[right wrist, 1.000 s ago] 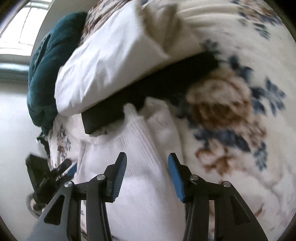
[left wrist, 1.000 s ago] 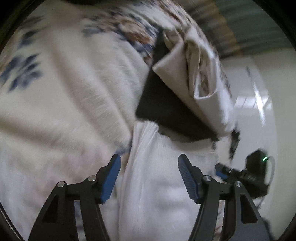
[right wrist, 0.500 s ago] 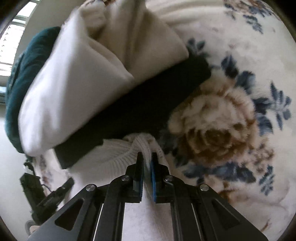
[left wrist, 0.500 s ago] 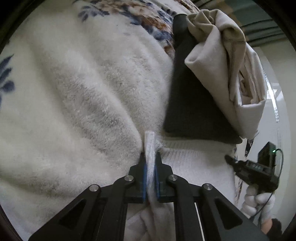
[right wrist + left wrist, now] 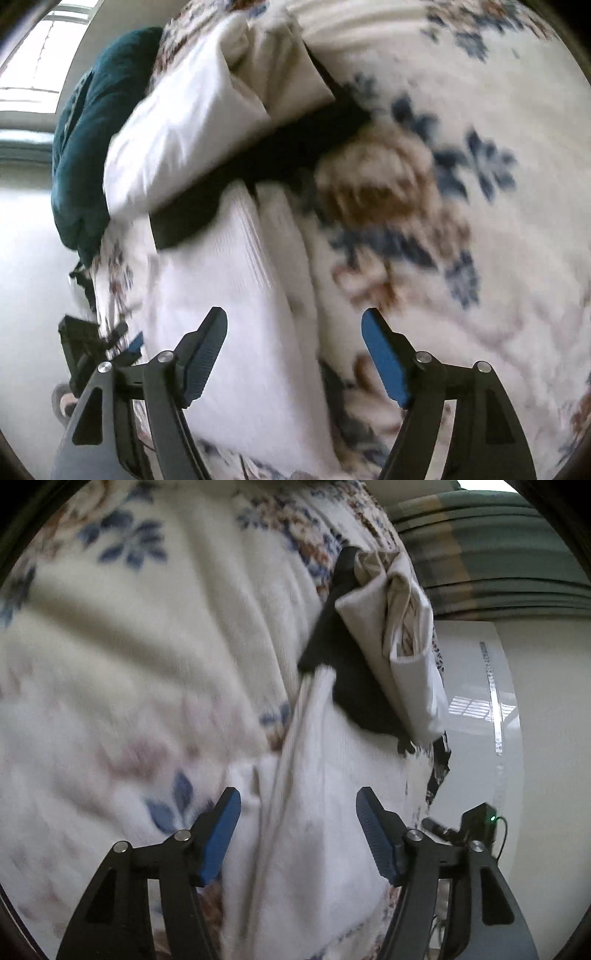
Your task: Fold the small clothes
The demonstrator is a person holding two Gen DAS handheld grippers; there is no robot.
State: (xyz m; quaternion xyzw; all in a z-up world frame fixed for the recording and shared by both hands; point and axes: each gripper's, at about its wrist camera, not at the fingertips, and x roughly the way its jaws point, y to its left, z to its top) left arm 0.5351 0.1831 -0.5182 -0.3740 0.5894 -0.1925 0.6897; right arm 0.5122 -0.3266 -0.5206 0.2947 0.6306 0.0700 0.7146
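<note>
Both the left gripper (image 5: pixel 298 834) and right gripper (image 5: pixel 294 356) have just been opening; fingers spread above the white garment (image 5: pixel 317 812) (released, I judge, to lie folded); nothing pinched.

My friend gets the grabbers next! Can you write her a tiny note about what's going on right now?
Left gripper: jaws have just been opening, nothing pinched, over the white knit garment.
Right gripper: the same, jaws just opened, above the garment's ribbed part.
The garment lies in a long fold on the flowered blanket, one end against the folded pile: beige garment on black garment.
Done: lengthwise fold, it seems.
Left: probably fold shorter and stack.
</note>
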